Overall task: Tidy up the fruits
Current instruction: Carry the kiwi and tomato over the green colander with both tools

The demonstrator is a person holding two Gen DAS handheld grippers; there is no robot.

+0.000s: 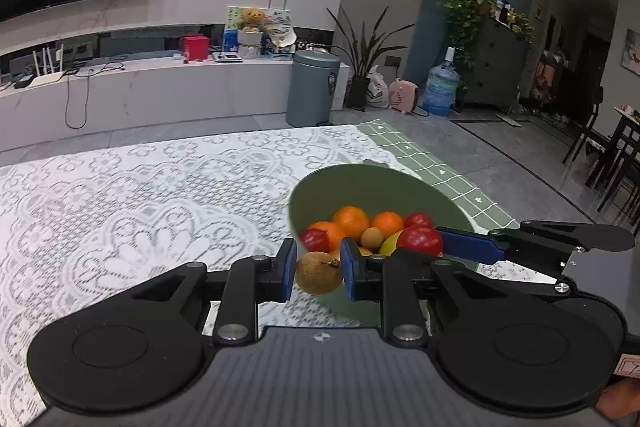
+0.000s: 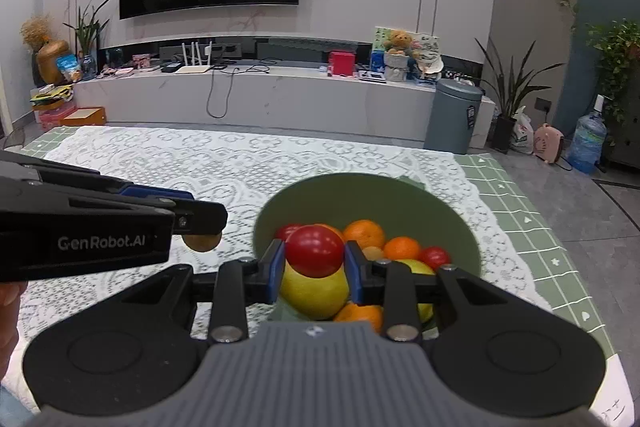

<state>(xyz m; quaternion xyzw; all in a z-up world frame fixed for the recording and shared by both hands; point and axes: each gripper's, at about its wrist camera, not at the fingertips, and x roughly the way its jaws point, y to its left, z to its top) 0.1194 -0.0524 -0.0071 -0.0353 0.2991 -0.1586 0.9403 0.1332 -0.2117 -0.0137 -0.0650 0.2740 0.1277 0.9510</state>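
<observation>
A green bowl [image 1: 400, 183] [image 2: 360, 195] on the lace cloth holds several fruits: oranges [image 1: 351, 221] [image 2: 365, 233], small red fruits [image 1: 314, 239] [image 2: 434, 255], a yellow-green fruit [image 2: 316, 293] and a little brown one [image 1: 372, 237]. My left gripper [image 1: 319, 273] is shut on a round brown fruit [image 1: 318, 273] at the bowl's near rim; the right wrist view shows that fruit [image 2: 202, 242] left of the bowl. My right gripper [image 2: 315, 255] is shut on a red fruit [image 2: 315, 251] above the bowl, seen from the left wrist as the red fruit [image 1: 420, 239].
The white lace tablecloth [image 1: 140, 211] [image 2: 180, 163] spreads wide to the left of the bowl, over a green grid mat [image 1: 420, 155] [image 2: 532, 227]. Beyond the table edge stand a grey bin [image 1: 312, 89], a TV bench and plants. A hand [image 2: 8, 307] shows at the left edge.
</observation>
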